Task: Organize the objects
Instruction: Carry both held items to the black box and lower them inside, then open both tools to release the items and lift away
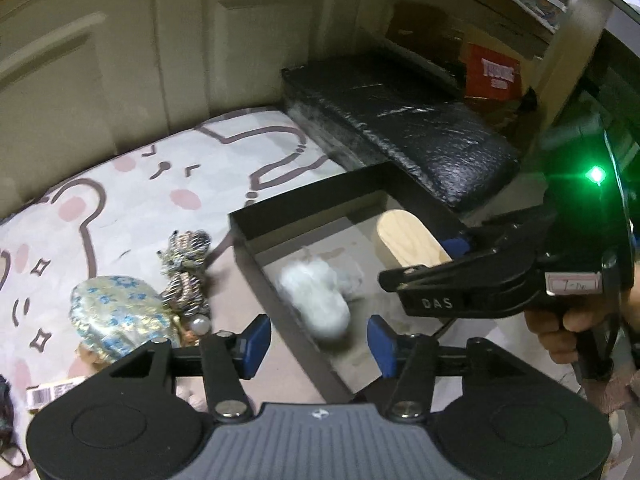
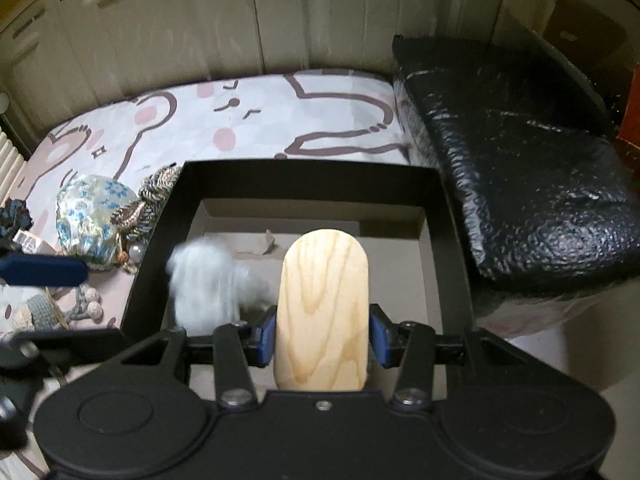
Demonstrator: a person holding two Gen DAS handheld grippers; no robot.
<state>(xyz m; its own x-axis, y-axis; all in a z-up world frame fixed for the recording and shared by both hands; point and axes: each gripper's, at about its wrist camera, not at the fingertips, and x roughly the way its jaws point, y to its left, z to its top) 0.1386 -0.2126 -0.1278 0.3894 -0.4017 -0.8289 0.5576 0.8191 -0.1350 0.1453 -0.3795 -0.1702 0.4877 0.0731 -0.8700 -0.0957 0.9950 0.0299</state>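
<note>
Right now the right gripper (image 2: 322,336) is clamped on a wooden paddle (image 2: 323,312), a flat light-wood piece with rounded ends, its blue pads (image 2: 267,336) pressing both long edges. The paddle hangs over the open black box (image 2: 308,180), pointing toward the box's far wall. From the left wrist view the same paddle (image 1: 412,240) sticks out of the right gripper (image 1: 456,246) above the box (image 1: 304,196), near its right side.

Inside the box lies a white fluffy ball (image 2: 204,280), blurred, against the left wall; in the left view the ball (image 1: 314,300) sits just ahead of the left gripper (image 1: 318,340). That gripper's fingers stand apart and hold nothing, hovering over the box's near-left corner.

Left of the box, on the cartoon-print sheet (image 1: 132,184), rest a shiny blue-flowered pouch (image 1: 116,312) and a braided cord bundle (image 1: 186,276), touching each other; the cord lies just beside the box wall. A black padded block (image 2: 520,152) sits to the right of the box.
</note>
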